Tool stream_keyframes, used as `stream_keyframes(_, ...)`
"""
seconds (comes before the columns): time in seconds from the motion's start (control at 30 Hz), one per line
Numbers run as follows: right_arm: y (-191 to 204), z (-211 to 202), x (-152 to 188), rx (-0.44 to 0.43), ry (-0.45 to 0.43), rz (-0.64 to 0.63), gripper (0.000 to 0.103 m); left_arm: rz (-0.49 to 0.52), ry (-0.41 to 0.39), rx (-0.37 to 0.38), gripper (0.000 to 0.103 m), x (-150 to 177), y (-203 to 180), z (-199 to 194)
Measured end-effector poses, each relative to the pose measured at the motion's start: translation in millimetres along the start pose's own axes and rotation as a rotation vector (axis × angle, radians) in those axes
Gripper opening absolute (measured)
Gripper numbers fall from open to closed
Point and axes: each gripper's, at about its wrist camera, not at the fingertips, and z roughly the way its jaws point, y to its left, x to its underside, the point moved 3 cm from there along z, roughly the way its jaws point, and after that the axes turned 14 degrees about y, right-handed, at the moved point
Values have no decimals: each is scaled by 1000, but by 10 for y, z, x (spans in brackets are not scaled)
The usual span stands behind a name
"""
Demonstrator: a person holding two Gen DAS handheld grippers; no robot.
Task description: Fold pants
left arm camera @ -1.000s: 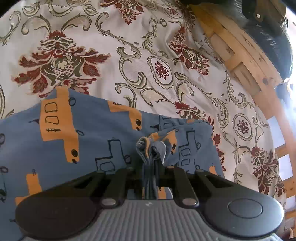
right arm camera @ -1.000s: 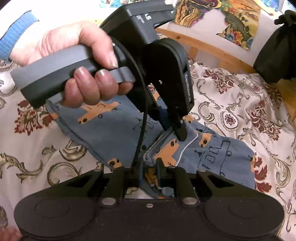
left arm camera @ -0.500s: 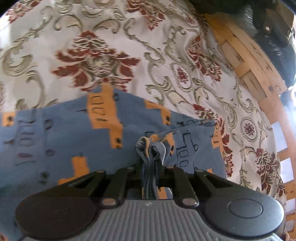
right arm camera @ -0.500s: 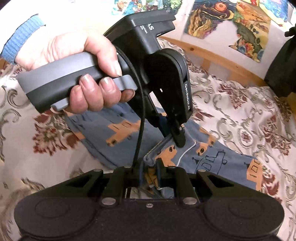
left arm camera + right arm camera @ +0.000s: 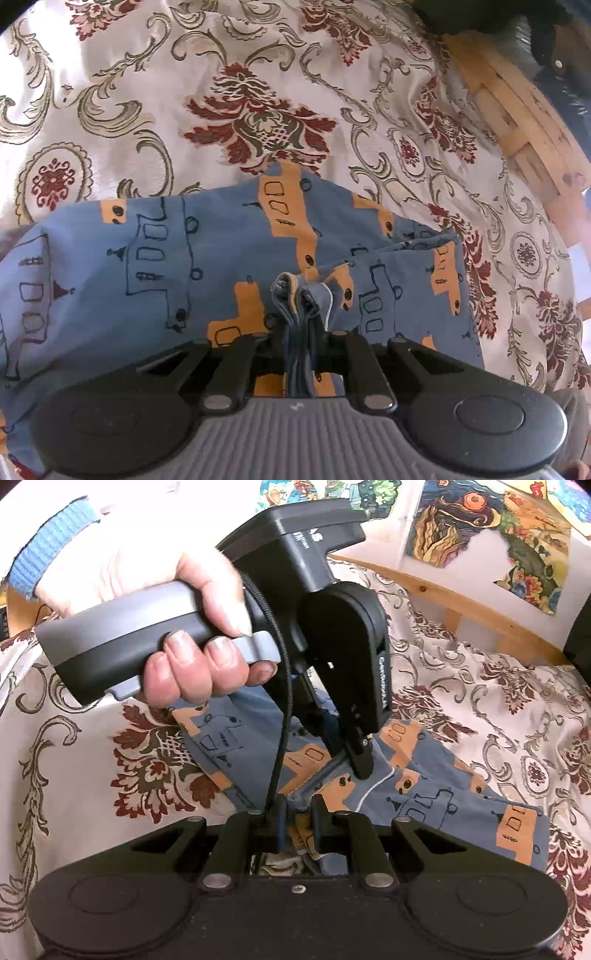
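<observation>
The pants are blue with orange and outlined truck prints, lying partly folded on a patterned bedspread. In the left wrist view my left gripper is shut on a bunched edge of the pants. In the right wrist view my right gripper is shut on another edge of the pants. Just beyond it hangs the left gripper, held by a person's hand and pinching the cloth close by.
The cream bedspread with red and olive ornaments spreads around the pants. A wooden bed frame runs along the right, with a dark bag beyond it. Colourful pictures hang on the wall behind the bed rail.
Both grippers have lifted and carried the held edges across the pants, so more blue cloth and bedspread show ahead. Both stay shut on the fabric.
</observation>
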Motion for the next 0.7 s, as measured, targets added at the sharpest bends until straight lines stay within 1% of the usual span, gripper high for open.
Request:
stream_keyframes(0.1, 27, 35, 16, -5, 8, -2, 15, 8, 10, -28, 12, -5, -19, 30)
stream_keyframes(0.13, 28, 48, 24, -8, 11, -3, 15, 9, 15, -38, 15, -9, -25, 42)
stream_keyframes(0.2, 40, 69, 32, -29, 26, -16, 21, -10, 26, -54, 21, -19, -33, 23)
stream_keyframes(0.23, 34, 58, 32, -43, 26, -19, 27, -25, 37, -73, 31, -19, -34, -5)
stream_keyframes(0.27, 19, 23, 35, -56, 19, -18, 40, -39, 48, -102, 41, -12, -34, -47)
stream_keyframes(0.3, -12, -32, 39, -63, 11, -17, 47, -47, 59, -135, 43, 14, -44, -118)
stream_keyframes(0.33, -59, -105, 44, -73, -2, -13, 61, -45, 69, -168, 44, 64, -63, -214)
stream_keyframes(0.37, -124, -196, 53, -85, -18, -6, 69, -40, 79, -197, 45, 144, -87, -330)
stream_keyframes(0.4, -208, -302, 69, -95, -34, 1, 73, -32, 82, -221, 47, 222, -110, -439)
stream_keyframes(0.43, -294, -393, 94, -95, -40, 4, 83, -30, 69, -253, 55, 322, -145, -576)
stream_keyframes(0.47, -387, -469, 126, -85, -36, 2, 94, -42, 41, -275, 69, 411, -174, -685)
stream_keyframes(0.5, -500, -535, 170, -62, -29, 4, 99, -72, -11, -288, 75, 524, -201, -806)
stream_keyframes(0.53, -611, -591, 210, -42, -24, 10, 102, -105, -67, -292, 87, 612, -228, -901)
stream_keyframes(0.57, -737, -643, 250, -27, -19, 20, 102, -144, -122, -297, 97, 690, -252, -960)
stream_keyframes(0.63, -996, -712, 321, -5, 15, 47, 102, -265, -228, -319, 103, 871, -310, -1015)
stream_keyframes(0.7, -1258, -781, 403, 11, 36, 85, 102, -345, -321, -306, 103, 1030, -401, -985)
